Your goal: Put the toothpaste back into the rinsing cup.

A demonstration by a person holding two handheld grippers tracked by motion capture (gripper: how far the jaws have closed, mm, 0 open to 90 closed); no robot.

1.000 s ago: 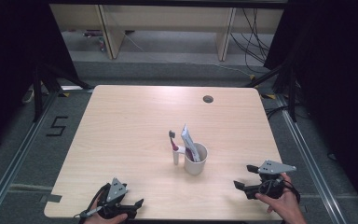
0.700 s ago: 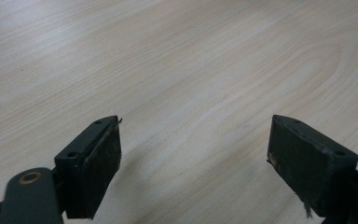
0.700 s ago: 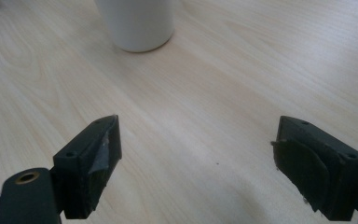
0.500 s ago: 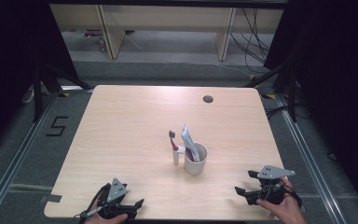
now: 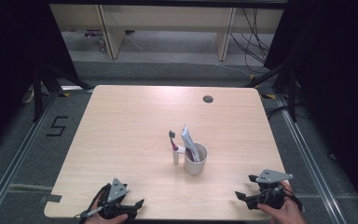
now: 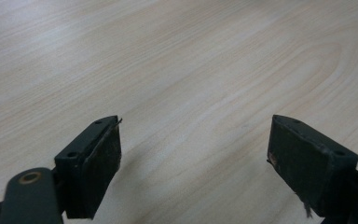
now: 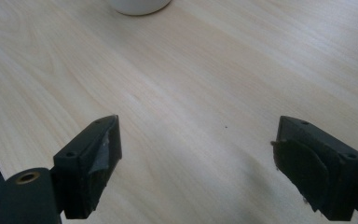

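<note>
Both hand-held grippers, left [image 5: 137,204] and right [image 5: 242,190], rest gaping and empty near the table [image 5: 121,121] edge, well apart from the white cup [image 5: 196,163] holding toothbrush [image 5: 173,140] and toothpaste tube [image 5: 189,144], which a careless sideways approach could topple.

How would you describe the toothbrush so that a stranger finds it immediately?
Look at the middle of the light wooden table, where a white cup stands. The toothbrush stands upright just left of that cup, outside it. Unlike the flat toothpaste tube leaning inside the cup, it is a thin stick with a dark head.

Overhead view; two close table [image 5: 130,130]-level views
</note>
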